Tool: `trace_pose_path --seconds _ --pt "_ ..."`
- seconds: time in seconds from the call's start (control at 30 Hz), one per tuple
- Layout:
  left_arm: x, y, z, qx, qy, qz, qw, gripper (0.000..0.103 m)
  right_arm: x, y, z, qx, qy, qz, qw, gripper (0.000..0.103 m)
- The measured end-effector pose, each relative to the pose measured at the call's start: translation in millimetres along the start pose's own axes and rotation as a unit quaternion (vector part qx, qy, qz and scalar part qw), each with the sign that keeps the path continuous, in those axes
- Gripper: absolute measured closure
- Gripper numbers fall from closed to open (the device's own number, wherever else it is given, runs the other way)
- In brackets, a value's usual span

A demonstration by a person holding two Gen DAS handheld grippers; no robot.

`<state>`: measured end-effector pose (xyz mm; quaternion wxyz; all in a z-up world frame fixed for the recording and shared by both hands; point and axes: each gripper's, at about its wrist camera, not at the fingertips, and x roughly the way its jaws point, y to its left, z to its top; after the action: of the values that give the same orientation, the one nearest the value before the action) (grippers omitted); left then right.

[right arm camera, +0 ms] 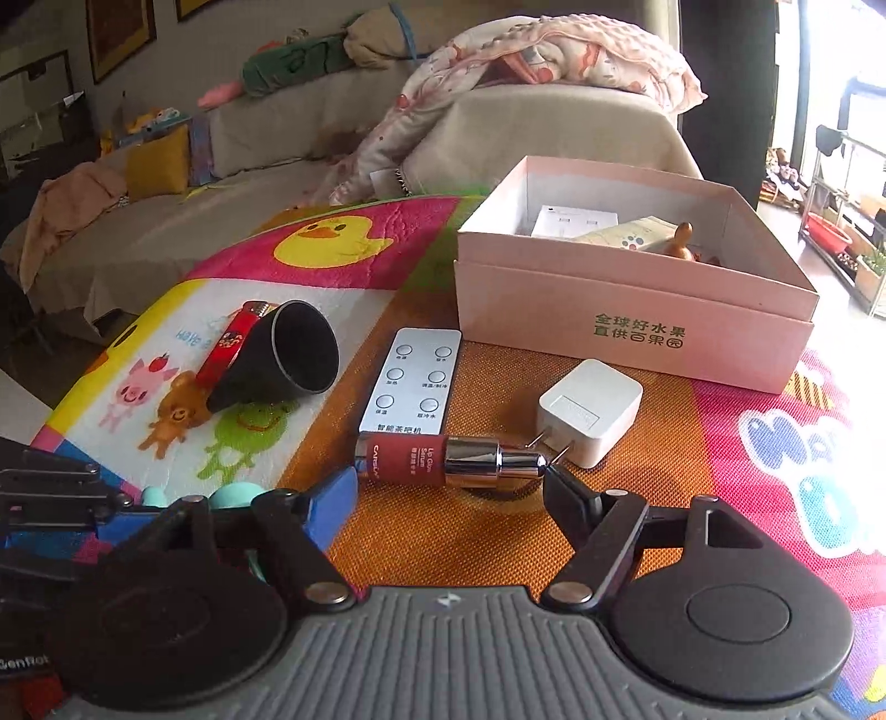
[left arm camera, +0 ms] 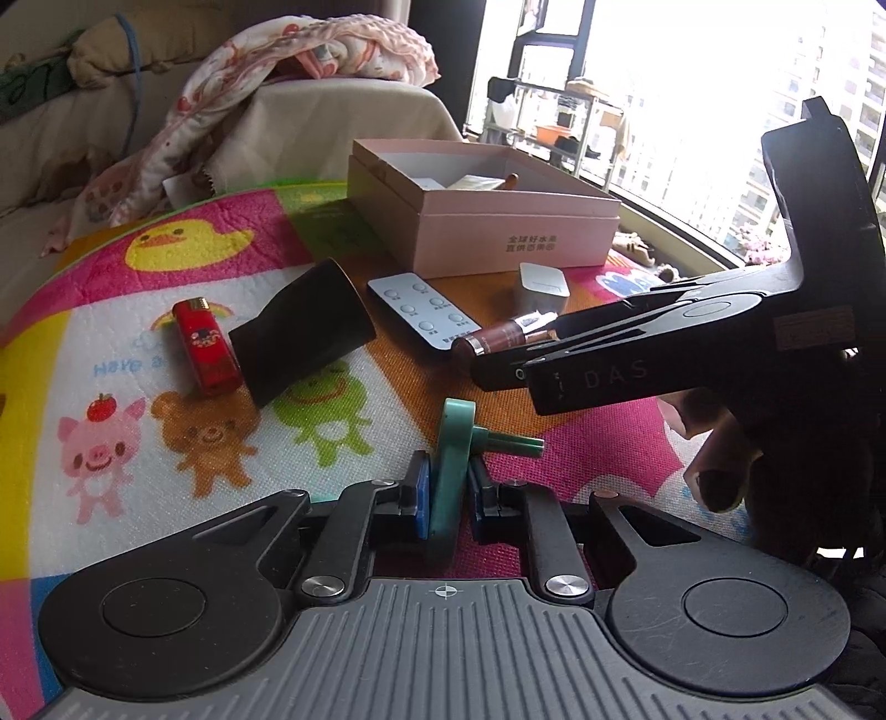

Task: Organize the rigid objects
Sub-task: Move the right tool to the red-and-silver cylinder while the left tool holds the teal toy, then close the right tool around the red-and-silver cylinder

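Observation:
My left gripper point(left arm camera: 449, 483) is shut on a teal plastic piece point(left arm camera: 457, 426) with a short rod, held upright just above the play mat. A lip serum bottle point(right arm camera: 437, 462), dark red with a silver cap, lies crosswise on the mat's orange patch. My right gripper point(right arm camera: 451, 494) stands open around it, and only the cap's tip meets the right finger. In the left wrist view the right gripper point(left arm camera: 515, 365) reaches in from the right over the serum bottle point(left arm camera: 498, 339). The open pink box point(right arm camera: 637, 327) behind holds several items.
A white remote point(right arm camera: 412, 382) and a white charger point(right arm camera: 590, 410) lie just beyond the bottle. A black nozzle point(right arm camera: 282, 354) rests against a red lighter point(right arm camera: 224, 349) at the left. A sofa with a blanket point(right arm camera: 554, 50) stands behind the mat. A hand point(left arm camera: 714, 459) holds the right gripper.

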<state>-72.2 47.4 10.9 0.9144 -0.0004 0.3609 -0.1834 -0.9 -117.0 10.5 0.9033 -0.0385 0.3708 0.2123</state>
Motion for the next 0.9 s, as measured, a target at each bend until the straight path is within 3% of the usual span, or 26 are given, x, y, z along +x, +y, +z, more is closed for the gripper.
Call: trace_pose_path --seconds 0.27,0.67,0.9 --pt "-2.3 -0.8 -2.0 0.001 -0.004 -0.001 1.0 0.086 7.9 3.1 2.6 -0.037 -0.008 -0.032 0.999 0.025" --pt "-2.1 -0.6 -2.0 -0.01 -0.005 0.0 0.9999 0.086 14.4 -6.7 13.0 0.038 0.0 -0.018 0.999 0.021" --pt "-2.8 -2.0 -3.5 0.009 -0.013 -0.002 0.9999 0.086 11.9 -8.0 10.3 0.015 -0.002 -0.013 1.0 0.027"
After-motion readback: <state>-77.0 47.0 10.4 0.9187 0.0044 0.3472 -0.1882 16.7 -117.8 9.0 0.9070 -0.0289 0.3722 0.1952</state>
